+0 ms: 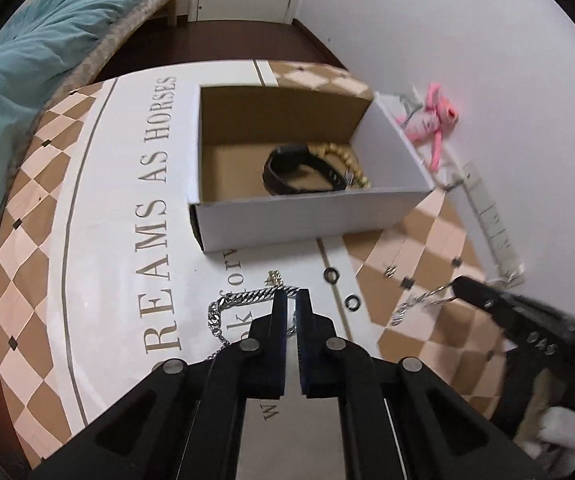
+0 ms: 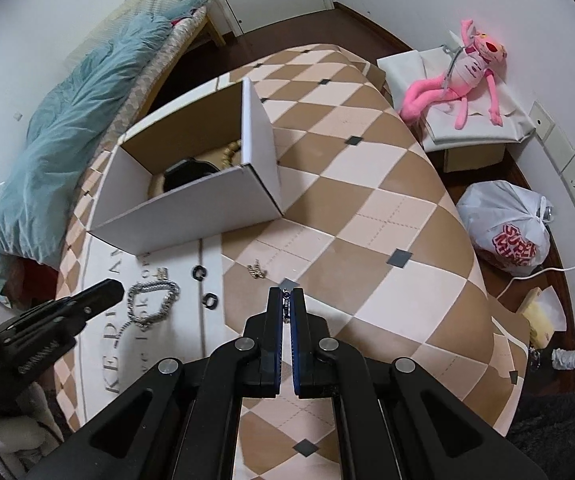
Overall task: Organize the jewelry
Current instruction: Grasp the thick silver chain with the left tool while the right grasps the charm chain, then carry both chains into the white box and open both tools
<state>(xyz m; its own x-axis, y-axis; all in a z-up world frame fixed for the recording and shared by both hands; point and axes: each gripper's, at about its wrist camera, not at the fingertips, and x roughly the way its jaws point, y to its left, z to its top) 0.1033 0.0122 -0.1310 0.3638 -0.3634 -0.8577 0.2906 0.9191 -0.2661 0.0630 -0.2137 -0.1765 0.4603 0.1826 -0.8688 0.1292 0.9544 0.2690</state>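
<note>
An open white cardboard box (image 1: pixel 311 216) (image 2: pixel 191 208) stands on the patterned table and holds a black band (image 1: pixel 299 168) and a gold bead bracelet (image 1: pixel 347 160). A thick silver chain (image 1: pixel 243 300) (image 2: pixel 153 300) lies on the table just under my left gripper (image 1: pixel 292 294), whose jaws are nearly shut with nothing visibly between them. My right gripper (image 2: pixel 286 292) is shut on a thin silver chain (image 1: pixel 415 304) (image 2: pixel 286 304) and holds it above the table. Two black rings (image 1: pixel 331 275) (image 1: pixel 352 303), a small gold piece (image 1: pixel 274 278) and a small silver piece (image 2: pixel 255 270) lie loose.
The round table (image 2: pixel 367 200) has a brown and cream diamond pattern with lettering. A bed with a teal blanket (image 2: pixel 67 140) is at the left. A pink plush toy (image 2: pixel 463 76), a white plastic bag (image 2: pixel 503 228) and wall sockets are at the right.
</note>
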